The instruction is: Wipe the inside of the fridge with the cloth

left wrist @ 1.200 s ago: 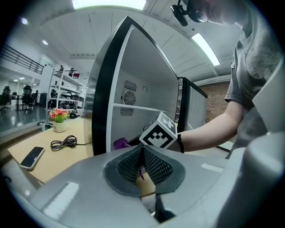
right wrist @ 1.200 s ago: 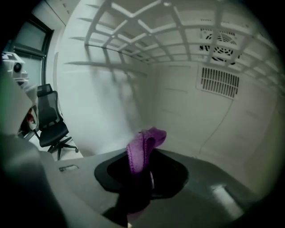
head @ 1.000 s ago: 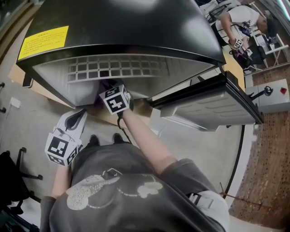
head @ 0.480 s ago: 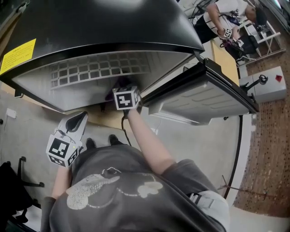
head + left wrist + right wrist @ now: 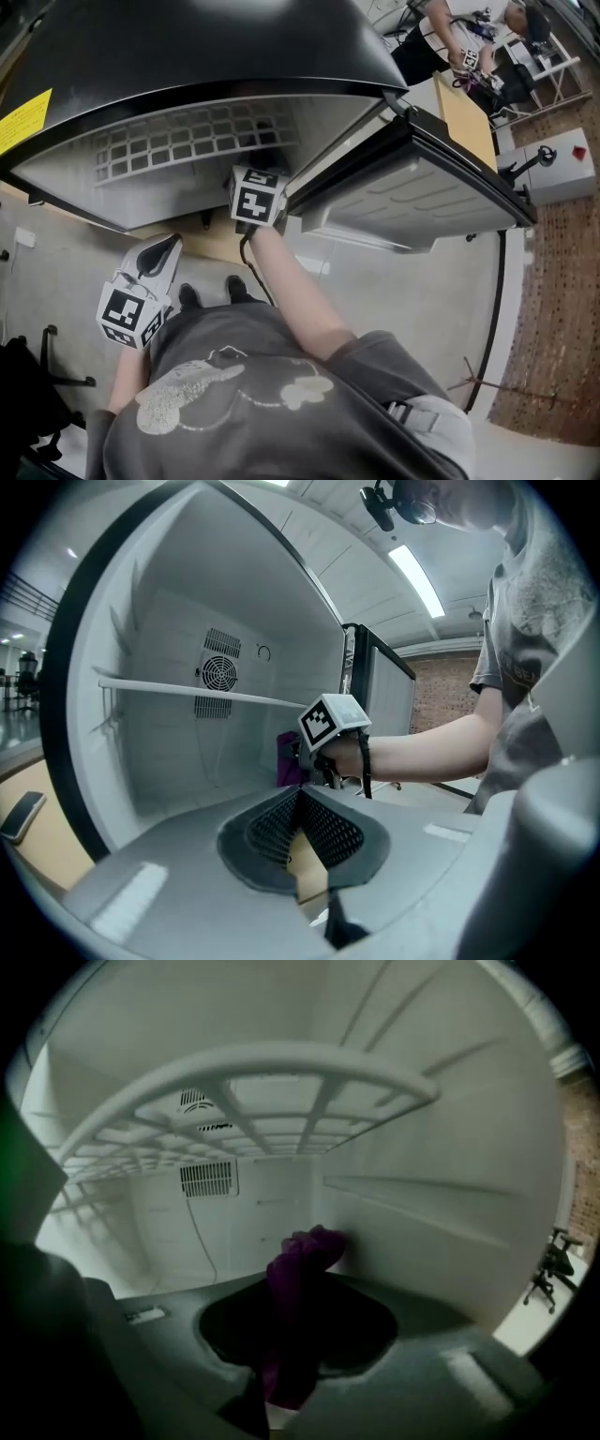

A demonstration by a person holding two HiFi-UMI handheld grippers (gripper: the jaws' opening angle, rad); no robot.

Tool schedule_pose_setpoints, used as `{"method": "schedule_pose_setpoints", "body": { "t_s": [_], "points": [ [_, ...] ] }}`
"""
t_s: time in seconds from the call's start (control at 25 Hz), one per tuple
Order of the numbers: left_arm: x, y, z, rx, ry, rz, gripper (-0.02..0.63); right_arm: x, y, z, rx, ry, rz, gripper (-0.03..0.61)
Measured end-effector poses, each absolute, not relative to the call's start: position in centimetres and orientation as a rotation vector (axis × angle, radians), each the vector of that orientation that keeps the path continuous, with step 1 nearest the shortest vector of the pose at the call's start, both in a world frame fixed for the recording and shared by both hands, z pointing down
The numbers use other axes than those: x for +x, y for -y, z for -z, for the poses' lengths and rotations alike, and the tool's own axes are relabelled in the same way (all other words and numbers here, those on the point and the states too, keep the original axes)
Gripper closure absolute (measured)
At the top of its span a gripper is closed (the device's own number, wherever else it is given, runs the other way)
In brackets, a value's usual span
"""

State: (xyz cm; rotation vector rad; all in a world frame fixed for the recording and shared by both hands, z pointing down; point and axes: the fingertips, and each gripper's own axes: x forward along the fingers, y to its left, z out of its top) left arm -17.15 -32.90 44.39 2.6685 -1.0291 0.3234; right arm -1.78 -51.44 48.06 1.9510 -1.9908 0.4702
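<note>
While the fridge (image 5: 234,47) stands open with its door (image 5: 422,202) swung out toward the right of the head view, its pale inside holds only a white wire shelf (image 5: 187,136) across the upper part and the purple cloth (image 5: 305,1251). The right tongs (image 5: 292,1309) reach in below that shelf and are clenched on the cloth, whose bunched free end presses against the side wall at centre right of the right gripper view. On the back wall, a slatted vent (image 5: 208,1177) sits at centre left of that view, with a thin cord running down from it, and a round fan grille (image 5: 218,674) shows in the left gripper view.

The left tongs (image 5: 298,803) hang outside the fridge, at lower left of the head view, their jaws pressed together with nothing gripped. The person's forearm (image 5: 291,291) runs from the frame's centre up into the opening.

At far right of the head view, a grey box (image 5: 553,159) with a red button stands on the floor, and a black cable (image 5: 492,319) curves below it. Another person (image 5: 450,37) is at upper right. An office chair (image 5: 551,1267) shows at the right edge of the right gripper view.

A yellow label (image 5: 23,122) at upper left of the head view carries print too small to read.
</note>
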Motion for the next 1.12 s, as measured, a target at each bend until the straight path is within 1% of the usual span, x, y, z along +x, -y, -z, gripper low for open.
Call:
{"method": "schedule_pose_setpoints", "body": {
  "t_s": [0.28,0.44,0.6,0.68,0.8,0.96,1.12],
  "points": [
    [-16.7,32.4,-45.3,2.645,1.041,-0.364,0.595,0.1,46.5,-47.9,2.006,2.027,-0.612,0.495],
    [-17.1,33.1,-45.1,2.624,1.104,-0.376,0.595,-1.1,44.1,-48.3,1.843,2.171,-0.648,0.495],
    [-17.5,33.1,-44.9,2.613,1.173,-0.406,0.595,-3.6,42.4,-48.9,1.606,2.312,-0.624,0.495],
    [-17.3,32.7,-45.1,2.641,1.161,-0.437,0.595,-4.3,41.6,-49.1,1.561,2.334,-0.606,0.495],
    [-17.5,32.1,-44.6,2.683,1.14,-0.428,0.595,-5.1,40.5,-48.6,1.571,2.35,-0.578,0.495],
    [-19.5,30.9,-43.5,2.717,1.143,-0.364,0.595,-6.3,38.8,-47.8,1.628,2.342,-0.541,0.495],
    [-21.2,27.6,-44.9,2.816,1.037,-0.453,0.595,-6.7,34.8,-47.8,1.697,2.257,-0.556,0.495]
  ]
}}
